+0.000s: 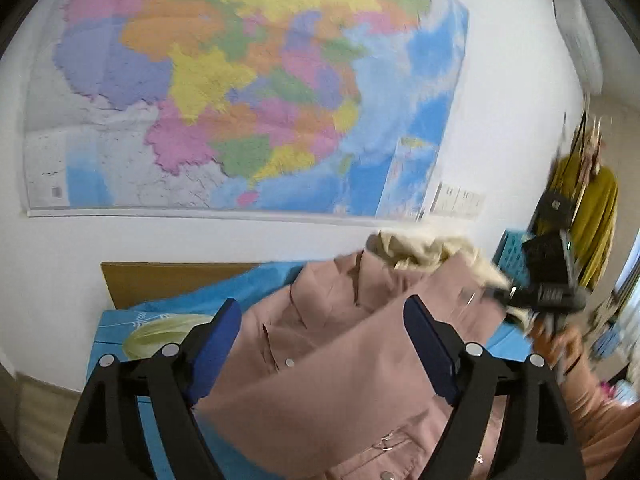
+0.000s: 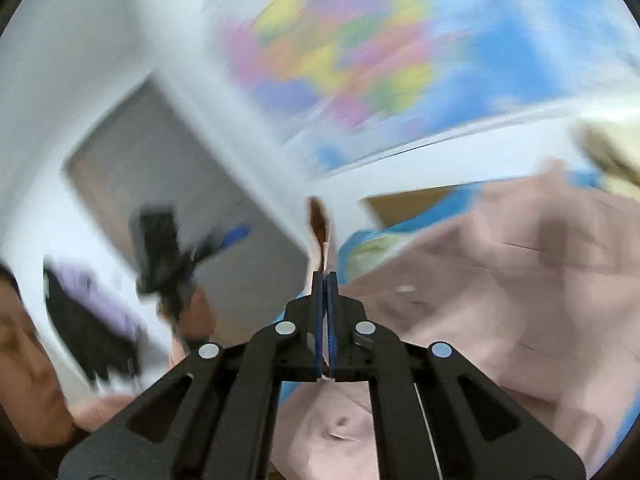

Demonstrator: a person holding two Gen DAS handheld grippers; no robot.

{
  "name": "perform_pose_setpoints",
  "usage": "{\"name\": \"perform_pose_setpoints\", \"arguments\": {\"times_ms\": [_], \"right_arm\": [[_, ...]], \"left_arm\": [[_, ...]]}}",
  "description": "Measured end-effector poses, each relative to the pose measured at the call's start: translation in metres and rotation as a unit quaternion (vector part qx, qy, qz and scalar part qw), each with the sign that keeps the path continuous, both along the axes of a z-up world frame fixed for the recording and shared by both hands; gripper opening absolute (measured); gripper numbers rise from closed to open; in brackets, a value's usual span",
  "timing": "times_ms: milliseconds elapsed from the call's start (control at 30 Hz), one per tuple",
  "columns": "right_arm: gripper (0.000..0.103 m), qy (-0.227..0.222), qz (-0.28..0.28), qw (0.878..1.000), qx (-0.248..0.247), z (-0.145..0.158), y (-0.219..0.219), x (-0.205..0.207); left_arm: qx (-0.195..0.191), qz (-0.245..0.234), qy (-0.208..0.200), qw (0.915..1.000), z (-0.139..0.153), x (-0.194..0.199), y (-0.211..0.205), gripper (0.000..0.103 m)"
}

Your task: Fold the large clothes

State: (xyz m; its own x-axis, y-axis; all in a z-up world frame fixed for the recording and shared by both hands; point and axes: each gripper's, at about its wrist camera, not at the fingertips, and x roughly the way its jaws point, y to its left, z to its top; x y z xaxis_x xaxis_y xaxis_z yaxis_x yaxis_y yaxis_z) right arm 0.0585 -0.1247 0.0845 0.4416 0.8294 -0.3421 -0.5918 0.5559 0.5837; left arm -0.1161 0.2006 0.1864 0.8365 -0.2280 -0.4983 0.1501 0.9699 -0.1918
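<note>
Pink coat [image 1: 352, 360] lying spread on the blue-sheeted bed [image 1: 120, 332], folding barely starting. Left tool [image 1: 322, 344] hanging released above it. Right tool [image 2: 325, 280] clenching a pink edge, most folds remaining.

Colourful wall map [image 1: 240, 92] on white wall [image 1: 500, 80]; air conditioner [image 1: 576, 40] high; brown headboard [image 1: 160, 280] below.

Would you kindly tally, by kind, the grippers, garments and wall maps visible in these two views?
Black two-finger grippers with blue pads: 2, left gripper open, right gripper shut on pink cloth.
Garments: 2, the pink padded coat with cream fur collar and a mustard-yellow hanging garment.
Colourful wall maps: 1.
Total: 5.
</note>
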Motion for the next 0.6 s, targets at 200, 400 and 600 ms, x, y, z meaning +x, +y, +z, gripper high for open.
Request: {"name": "perform_pose_setpoints", "arguments": {"times_ms": [200, 400, 600], "right_arm": [[0.002, 0.107, -0.152, 0.982, -0.018, -0.073, -0.105, 0.022], [0.002, 0.091, -0.163, 0.982, -0.01, -0.08, -0.122, 0.021], [0.002, -0.002, -0.139, 0.99, -0.021, -0.028, -0.09, 0.021]], "left_arm": [[-0.005, 0.037, 0.121, 0.992, -0.082, 0.051, 0.009, 0.08], [-0.014, 0.022, 0.236, 0.9714, -0.161, 0.085, 0.015, 0.081], [0.002, 0.02, 0.252, 0.9676, -0.188, 0.107, -0.002, 0.062]]}}
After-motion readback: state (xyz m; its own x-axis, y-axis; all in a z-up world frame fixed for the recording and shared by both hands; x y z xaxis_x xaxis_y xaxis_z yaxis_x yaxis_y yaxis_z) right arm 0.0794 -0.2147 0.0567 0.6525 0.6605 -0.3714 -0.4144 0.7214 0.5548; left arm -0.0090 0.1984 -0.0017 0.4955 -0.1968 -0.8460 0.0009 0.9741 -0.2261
